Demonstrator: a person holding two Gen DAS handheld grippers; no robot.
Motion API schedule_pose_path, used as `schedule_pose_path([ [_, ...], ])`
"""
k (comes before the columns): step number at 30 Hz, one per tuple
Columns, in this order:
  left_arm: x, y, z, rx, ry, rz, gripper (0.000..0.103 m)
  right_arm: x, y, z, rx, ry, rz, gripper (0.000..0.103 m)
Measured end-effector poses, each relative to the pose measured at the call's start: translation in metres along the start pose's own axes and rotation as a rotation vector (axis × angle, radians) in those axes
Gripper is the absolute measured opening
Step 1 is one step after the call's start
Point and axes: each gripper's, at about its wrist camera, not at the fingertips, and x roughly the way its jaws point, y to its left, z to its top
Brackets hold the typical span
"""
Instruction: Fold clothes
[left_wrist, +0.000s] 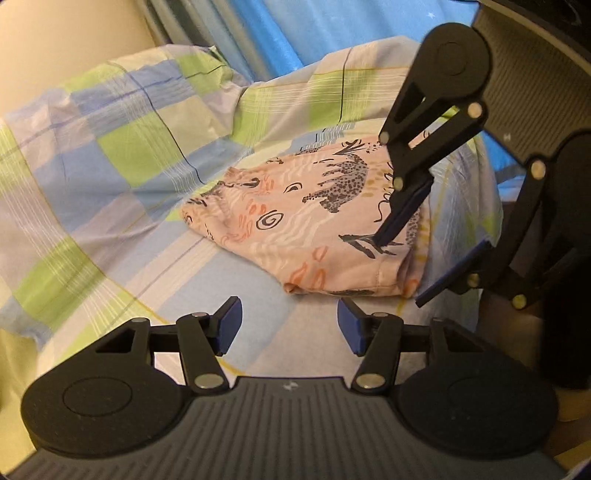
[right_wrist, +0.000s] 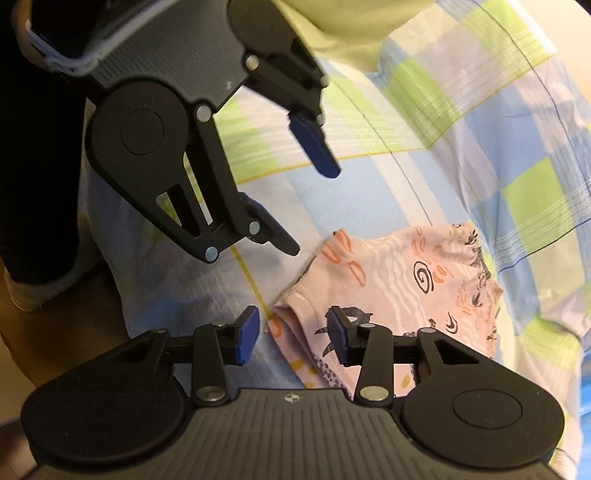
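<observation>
The pink printed garment (left_wrist: 314, 225) lies on the checked bedsheet (left_wrist: 110, 155), already gathered into a compact, roughly rectangular bundle with doubled layers showing along its near edge (so most of the folding looks done). Its outline is still a little uneven, and one corner bulges, so a final tidy fold or a smoothing pass may be what is left; I cannot tell whether more clothes wait out of view.

The right gripper (left_wrist: 436, 258) hangs over the bundle's right end, jaws spread wide, one blue pad (left_wrist: 404, 216) low over the cloth and perhaps touching it, holding nothing. From its own camera, the right gripper (right_wrist: 293, 338) straddles the bundle's corner (right_wrist: 284, 314) without pinching it.

The left gripper (left_wrist: 290, 326) hovers just short of the bundle's near edge, jaws wide apart and empty
</observation>
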Motion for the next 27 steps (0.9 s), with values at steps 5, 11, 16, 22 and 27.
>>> schedule_pose_path([
  [5, 0.002, 0.003, -0.004, -0.004, 0.015, 0.024, 0.057, 0.004, -0.002, -0.004, 0.021, -0.024, -0.021, 0.026],
  [11, 0.002, 0.008, -0.003, -0.041, 0.012, -0.008, 0.062, -0.018, -0.021, -0.01, 0.144, -0.111, -0.082, 0.0],
  [16, 0.015, 0.016, 0.001, -0.163, 0.024, -0.093, 0.061, -0.035, -0.027, -0.021, 0.186, -0.157, -0.122, 0.0],
  [22, 0.031, 0.035, 0.006, -0.36, 0.024, -0.175, 0.05, -0.031, -0.017, -0.026, 0.15, -0.149, -0.113, 0.0],
  [27, 0.036, 0.036, 0.007, -0.351, 0.05, -0.172, 0.002, -0.021, -0.008, -0.03, 0.093, -0.127, -0.142, 0.0],
])
